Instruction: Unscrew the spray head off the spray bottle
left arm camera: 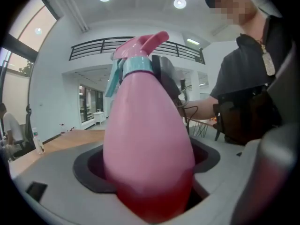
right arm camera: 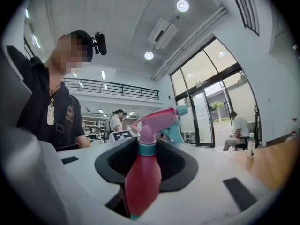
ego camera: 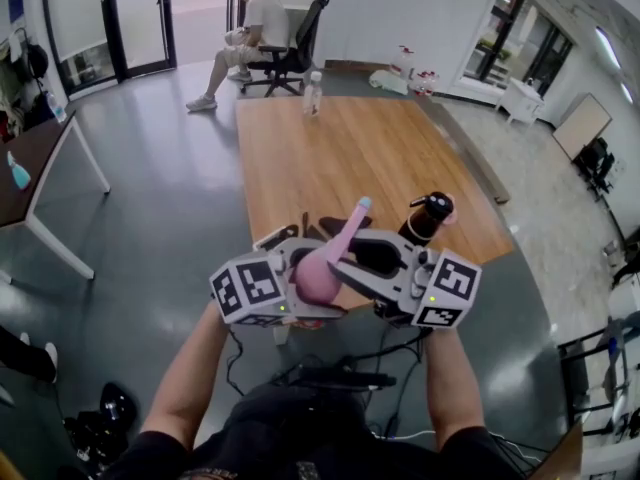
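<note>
A pink spray bottle (ego camera: 320,273) with a teal collar and a pink spray head (ego camera: 355,218) is held in the air over the near edge of the wooden table. My left gripper (ego camera: 290,280) is shut on the bottle's fat body (left arm camera: 147,144), which fills the space between its jaws. My right gripper (ego camera: 378,258) comes in from the right, and its dark pads close round the narrower upper body (right arm camera: 140,177) just below the teal collar (right arm camera: 147,148). The spray head (right arm camera: 159,117) sticks out beyond the jaws, with its nozzle pointing right.
A bottle with a black top (ego camera: 428,215) stands on the wooden table (ego camera: 370,158) just behind my right gripper. A clear bottle (ego camera: 313,95) stands at the table's far edge. A person (ego camera: 250,33) sits on a chair beyond it. Cables (ego camera: 330,373) lie on the floor.
</note>
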`<state>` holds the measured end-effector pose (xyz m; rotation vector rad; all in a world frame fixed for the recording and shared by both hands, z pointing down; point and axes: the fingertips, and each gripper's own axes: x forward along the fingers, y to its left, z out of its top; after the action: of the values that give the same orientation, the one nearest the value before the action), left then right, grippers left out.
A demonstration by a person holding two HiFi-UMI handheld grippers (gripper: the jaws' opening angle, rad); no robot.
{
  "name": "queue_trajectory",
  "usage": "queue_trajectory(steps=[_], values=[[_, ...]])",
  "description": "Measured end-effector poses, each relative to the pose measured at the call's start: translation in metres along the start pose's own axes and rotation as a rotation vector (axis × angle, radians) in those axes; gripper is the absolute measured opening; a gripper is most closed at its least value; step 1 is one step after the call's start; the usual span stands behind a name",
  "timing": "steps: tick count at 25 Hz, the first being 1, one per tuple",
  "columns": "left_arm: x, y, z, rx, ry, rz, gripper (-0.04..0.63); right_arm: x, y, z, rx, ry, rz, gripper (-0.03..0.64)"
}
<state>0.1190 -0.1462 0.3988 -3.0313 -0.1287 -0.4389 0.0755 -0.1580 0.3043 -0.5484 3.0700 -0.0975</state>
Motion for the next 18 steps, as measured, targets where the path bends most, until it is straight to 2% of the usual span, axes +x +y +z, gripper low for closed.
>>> queue_trajectory(steps=[5,8,13,18], values=[[-0.004,-0.017,0.000,0.043,-0.008,-0.133,0.436,-0.002,0.013,-0.002,-0.025,0.005,0.132,0.137],[-0.003,-0.017,0.000,0.040,-0.022,-0.129,0.436,-0.001,0.012,-0.003,-0.021,0.008,0.144,0.138],[-0.001,0.007,-0.004,-0.031,-0.049,0.015,0.436,-0.001,-0.004,-0.005,0.035,0.017,0.018,0.172],[-0.012,0.053,-0.012,-0.102,-0.034,0.322,0.437,-0.006,-0.026,0.001,0.008,-0.014,-0.161,0.172]])
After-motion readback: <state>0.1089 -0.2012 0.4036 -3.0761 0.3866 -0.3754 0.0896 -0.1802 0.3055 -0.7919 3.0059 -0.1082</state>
